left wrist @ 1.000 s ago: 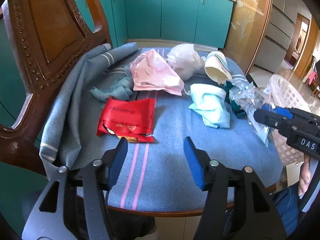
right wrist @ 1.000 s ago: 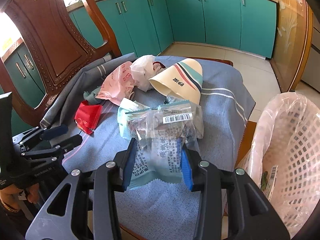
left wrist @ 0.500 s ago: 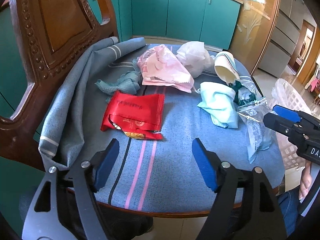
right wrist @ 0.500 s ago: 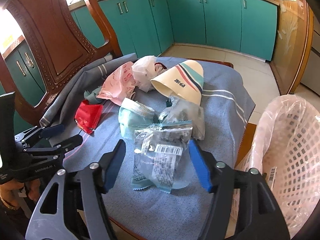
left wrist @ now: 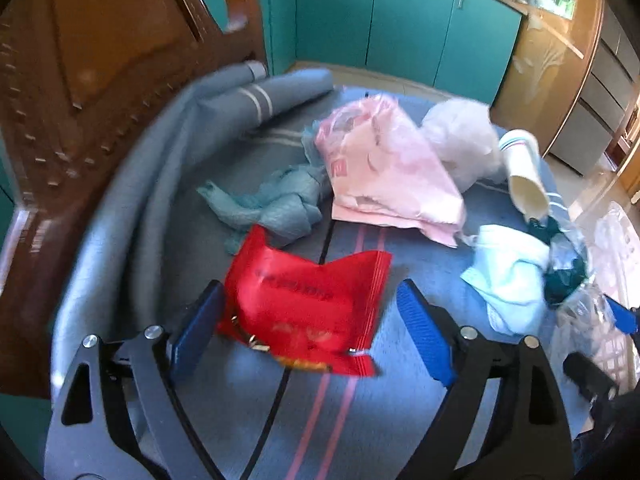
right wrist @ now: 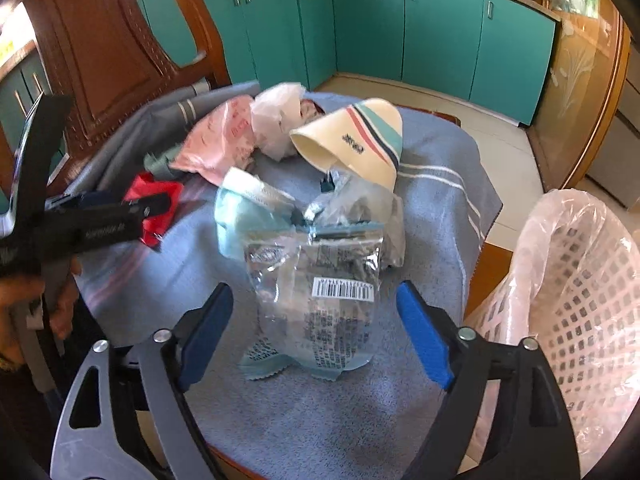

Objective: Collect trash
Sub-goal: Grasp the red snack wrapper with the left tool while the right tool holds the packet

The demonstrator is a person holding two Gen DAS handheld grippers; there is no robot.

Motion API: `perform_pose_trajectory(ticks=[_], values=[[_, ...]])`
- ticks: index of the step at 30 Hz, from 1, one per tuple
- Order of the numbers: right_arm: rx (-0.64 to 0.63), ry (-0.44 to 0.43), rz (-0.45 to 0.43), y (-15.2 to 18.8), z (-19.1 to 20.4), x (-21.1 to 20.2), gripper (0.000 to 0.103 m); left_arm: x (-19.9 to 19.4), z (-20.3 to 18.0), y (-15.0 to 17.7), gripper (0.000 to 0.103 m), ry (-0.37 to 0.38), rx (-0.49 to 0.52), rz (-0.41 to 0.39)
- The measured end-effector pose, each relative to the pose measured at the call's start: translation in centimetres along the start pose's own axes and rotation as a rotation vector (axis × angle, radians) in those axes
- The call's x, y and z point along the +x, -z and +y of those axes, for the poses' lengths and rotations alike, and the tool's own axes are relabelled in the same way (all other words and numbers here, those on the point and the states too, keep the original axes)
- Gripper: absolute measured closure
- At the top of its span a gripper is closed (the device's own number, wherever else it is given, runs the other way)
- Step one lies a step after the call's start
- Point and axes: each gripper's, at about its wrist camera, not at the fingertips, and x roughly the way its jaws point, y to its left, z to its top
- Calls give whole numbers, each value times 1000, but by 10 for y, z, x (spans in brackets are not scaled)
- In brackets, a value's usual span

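Observation:
Trash lies on a chair seat covered by a blue blanket (left wrist: 304, 432). My left gripper (left wrist: 308, 312) is open, its jaws on either side of a red snack wrapper (left wrist: 308, 300). My right gripper (right wrist: 316, 320) is open and empty, its jaws astride a clear barcode wrapper (right wrist: 320, 280) lying on the blanket (right wrist: 320, 420). Beyond lie a light blue mask (right wrist: 244, 216), a striped paper cup (right wrist: 360, 140), a pink bag (left wrist: 384, 176), a white bag (left wrist: 460, 140) and a teal crumpled cloth (left wrist: 276, 204).
A white mesh basket lined with a plastic bag (right wrist: 580, 280) stands to the right of the chair. The carved wooden chair back (left wrist: 80, 100) rises at the left. Teal cabinets (right wrist: 420, 28) line the far wall.
The right gripper opened and let the clear wrapper drop onto the blanket. The left gripper opened wider and moved forward over the red wrapper.

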Motion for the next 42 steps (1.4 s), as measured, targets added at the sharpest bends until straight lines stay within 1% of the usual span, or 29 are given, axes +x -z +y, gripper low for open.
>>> perform_pose_trajectory(ticks=[2, 5, 6, 7, 9, 10, 11, 12, 14, 15, 16, 17, 24, 26, 30, 33, 37, 42], values=[[-8, 17, 22, 1, 2, 8, 20, 7, -1, -1, 15, -20, 12, 9], [-19, 26, 39, 2, 4, 17, 20, 12, 3, 2, 15, -10, 1, 14], [-22, 25, 40, 2, 5, 20, 20, 12, 4, 2, 17, -4, 0, 14], [-24, 27, 39, 1, 6, 22, 20, 12, 4, 3, 21, -3, 0, 13], [-24, 22, 36, 0, 7, 23, 22, 12, 7, 5, 25, -7, 2, 9], [-22, 14, 32, 0, 7, 23, 25, 11, 9, 5, 28, -5, 2, 6], [-16, 2, 34, -1, 7, 23, 34, 10, 11, 6, 30, -5, 0, 2], [-12, -5, 37, -2, 7, 23, 39, 9, 12, 6, 34, -4, -2, 0], [-2, -14, 27, -3, 7, 21, 41, 5, 16, 9, 37, 6, -10, -5], [1, -18, 22, -3, 7, 19, 44, 1, 18, 10, 41, 19, -20, -9], [4, -21, 17, -4, 6, 17, 45, -1, 19, 10, 47, 25, -27, -10], [11, -25, 9, -4, 5, 14, 45, -5, 21, 12, 49, 32, -33, -13], [56, -32, -23, -4, -6, 1, 45, -35, 26, 20, 51, 57, -48, -59], [54, -23, -30, -3, -6, -1, 45, -43, 26, 20, 51, 56, -50, -76], [39, -35, -44, -2, -3, -6, 45, -60, 19, 20, 50, 58, -35, -116], [16, -36, -50, -1, 1, -8, 45, -71, 18, 19, 47, 46, -29, -144], [-6, -29, -60, 1, 4, -11, 45, -89, 14, 22, 47, 30, -6, -170], [0, -28, -70, 1, 3, -12, 45, -98, 10, 26, 47, 19, 15, -188]])
